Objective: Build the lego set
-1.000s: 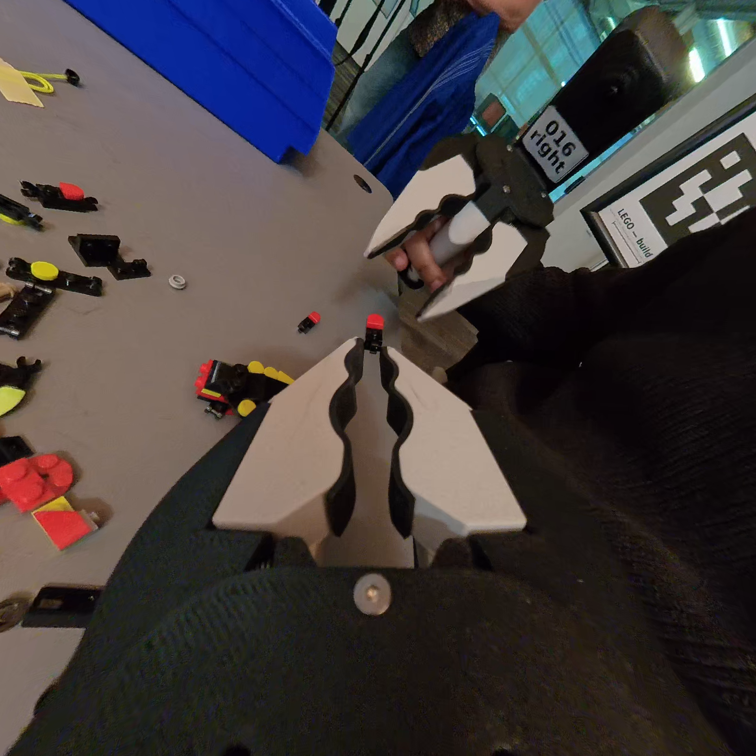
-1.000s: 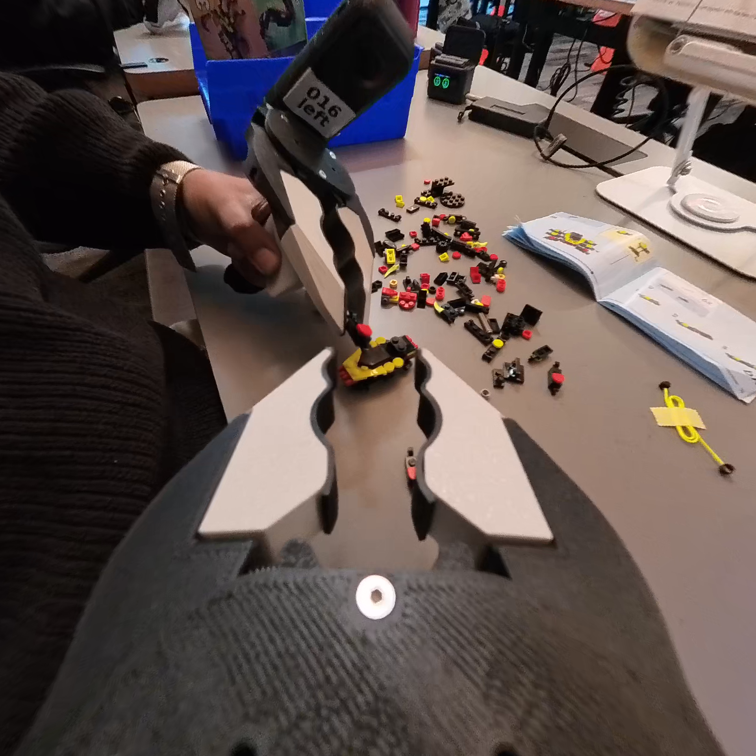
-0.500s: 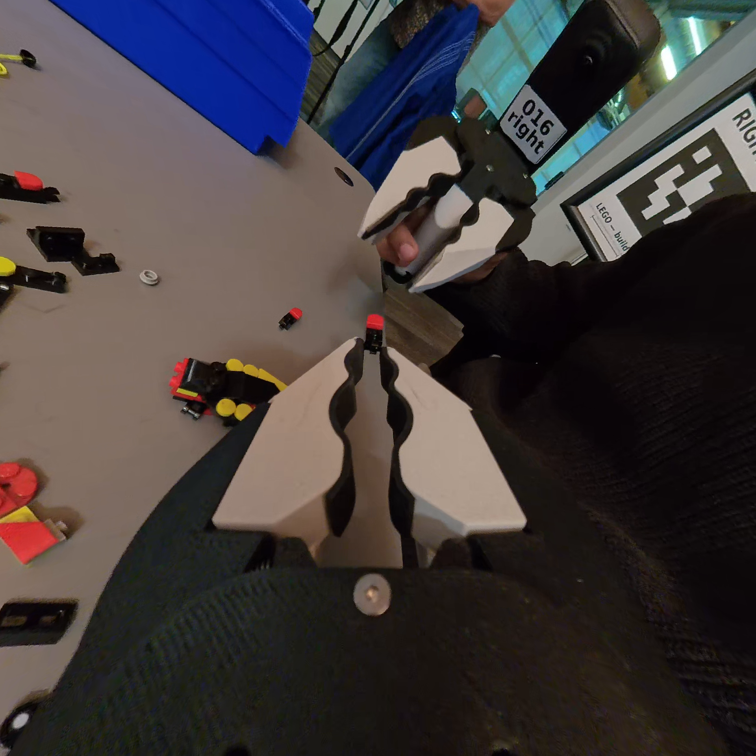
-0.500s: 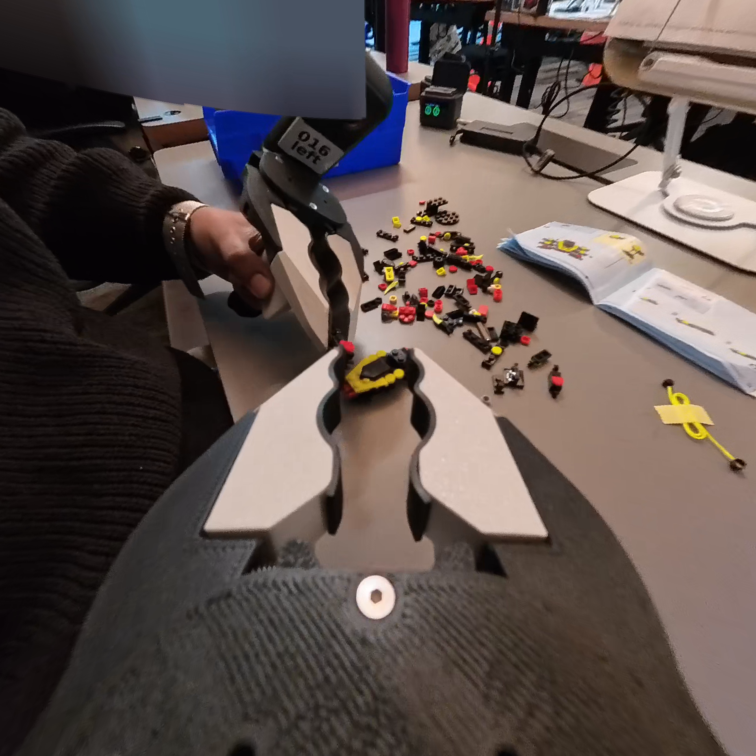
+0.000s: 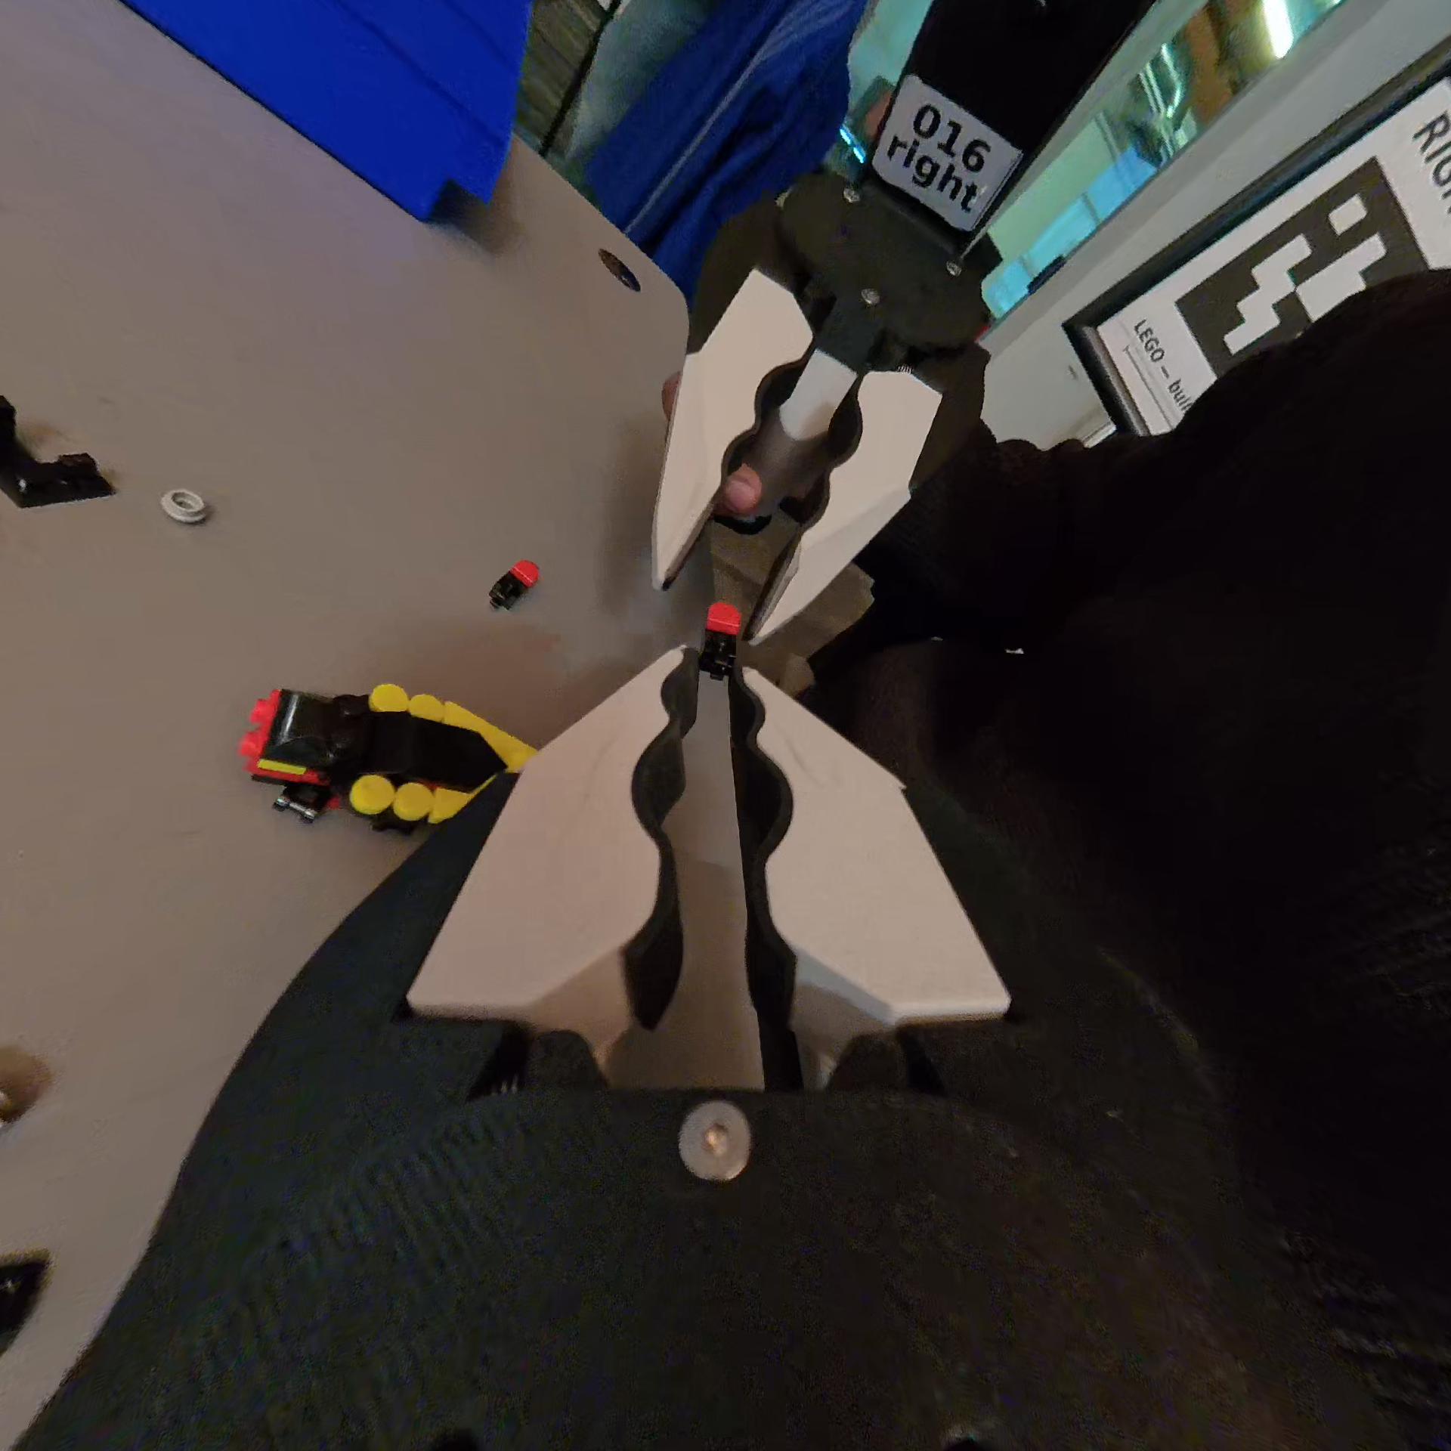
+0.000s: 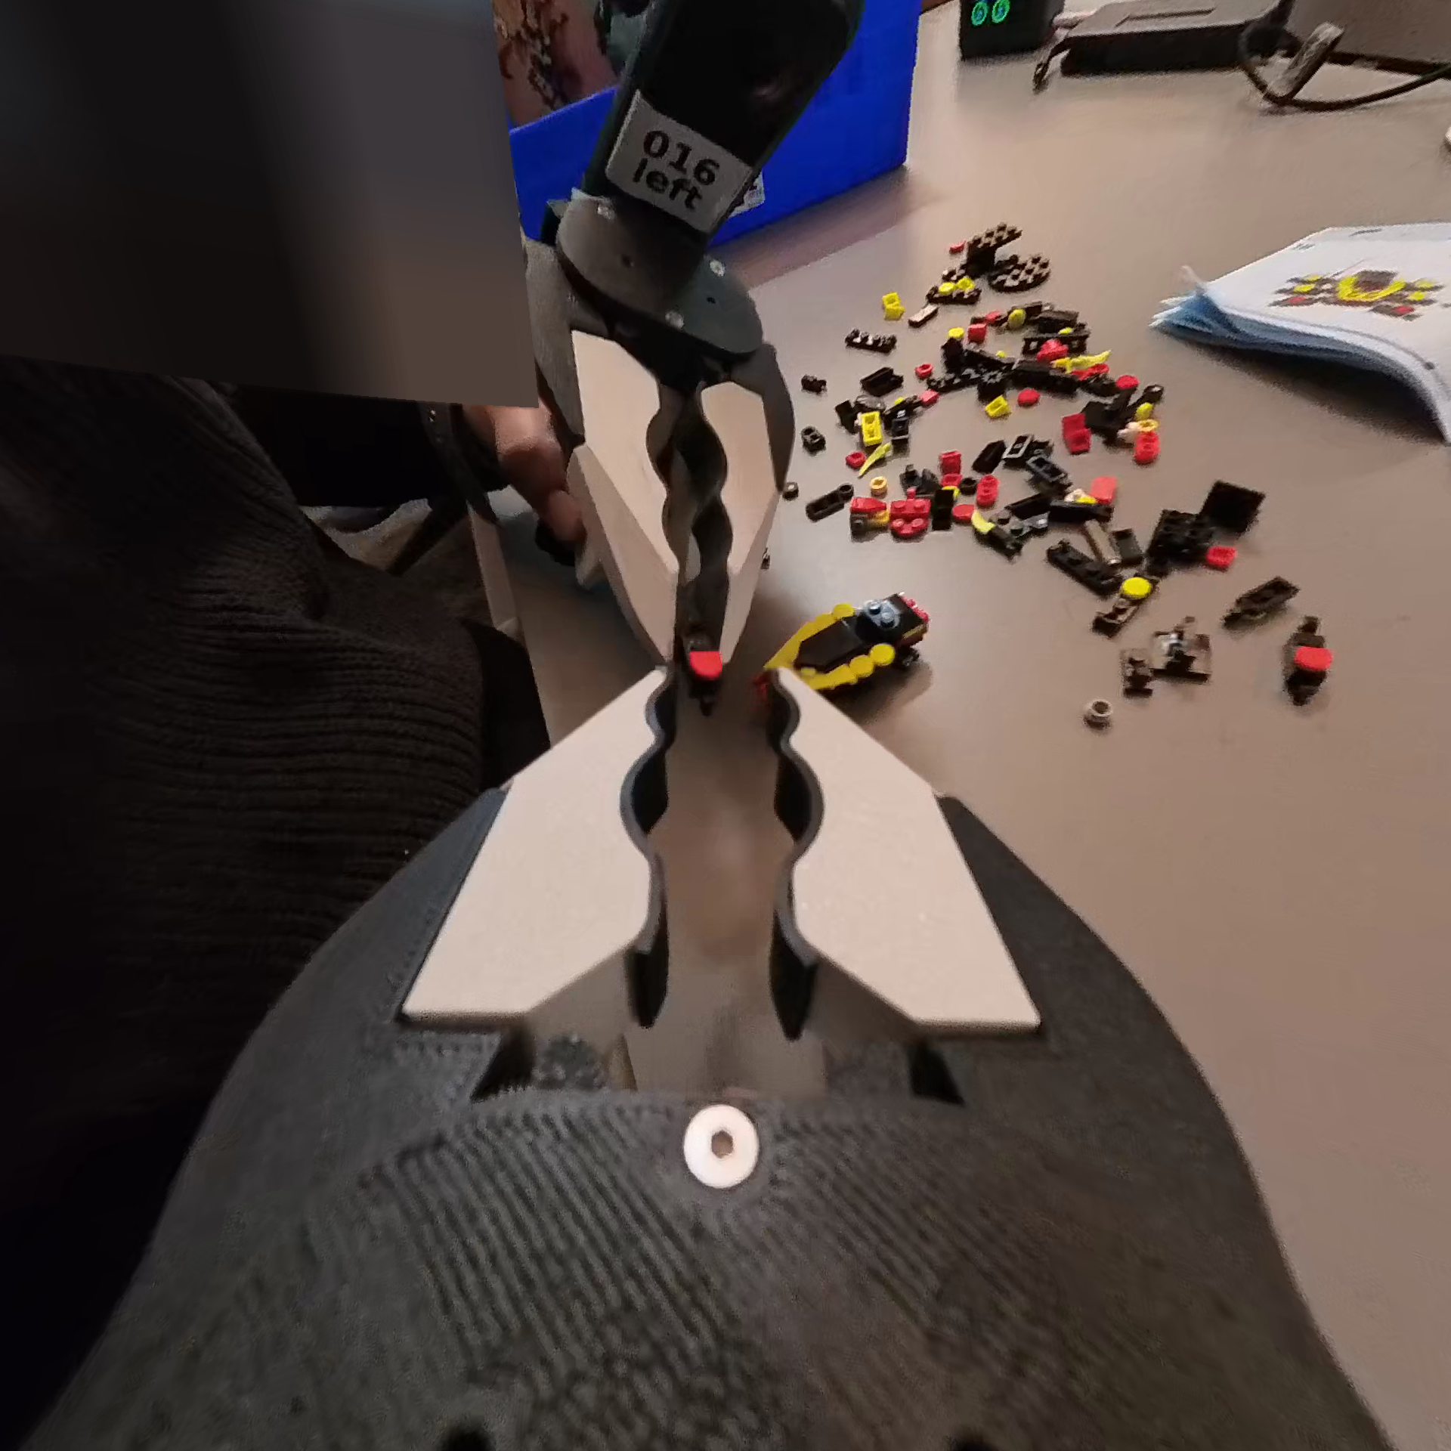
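Small black piece with red cap (image 5: 718, 640) pinched at tips of left gripper (image 5: 713, 667), pads pressed on its black body, red cap sticking out, above table edge. Right gripper (image 6: 718, 687) tips apart around red cap, not pressing. Yellow-black toy car (image 6: 852, 644) on grey table (image 6: 1099, 864) just beside. Loose brick pile (image 6: 1021, 440) farther off; blue bin (image 5: 338, 86), booklet (image 6: 1335, 314) beyond.

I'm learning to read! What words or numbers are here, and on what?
I can't copy writing out; these bear it:
White sticker on black housing, left wrist view: readable.
White sticker on black casing, right wrist view: readable.
White framed sign: partly cut off.
Blue-white paper booklet: too small.
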A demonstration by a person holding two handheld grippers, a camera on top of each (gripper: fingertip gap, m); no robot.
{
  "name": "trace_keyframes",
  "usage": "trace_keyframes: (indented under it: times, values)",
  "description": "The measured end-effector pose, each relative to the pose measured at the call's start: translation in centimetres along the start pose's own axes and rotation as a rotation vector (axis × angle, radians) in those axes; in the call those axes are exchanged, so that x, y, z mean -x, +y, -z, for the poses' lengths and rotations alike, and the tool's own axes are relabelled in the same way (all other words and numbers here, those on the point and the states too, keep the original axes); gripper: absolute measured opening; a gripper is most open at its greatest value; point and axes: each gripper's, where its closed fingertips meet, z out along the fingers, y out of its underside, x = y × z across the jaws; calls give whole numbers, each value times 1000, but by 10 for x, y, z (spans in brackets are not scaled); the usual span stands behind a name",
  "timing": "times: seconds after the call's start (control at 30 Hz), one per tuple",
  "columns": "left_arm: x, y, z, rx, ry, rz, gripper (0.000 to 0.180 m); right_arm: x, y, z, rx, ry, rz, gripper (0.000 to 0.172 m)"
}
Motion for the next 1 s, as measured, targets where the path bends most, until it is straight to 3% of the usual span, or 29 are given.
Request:
trace_keyframes:
  times: [0.2,0.43,0.73,0.9,1.0]
  values:
    - [0,8,-4,41,-12,-27,5,8,14,-9,87,-17,54,9]
    - [2,11,-6,66,-28,-28,6,8,17,-9,96,-41,24,15]
    - [8,10,-6,65,-60,-18,8,3,20,-9,117,-5,26,6]
    - [25,-13,16,-14,-255,-159,53,-17,35,-11,194,104,16,6]
    - [43,-12,29,37,-413,-254,80,-23,41,-15,243,165,49,6]
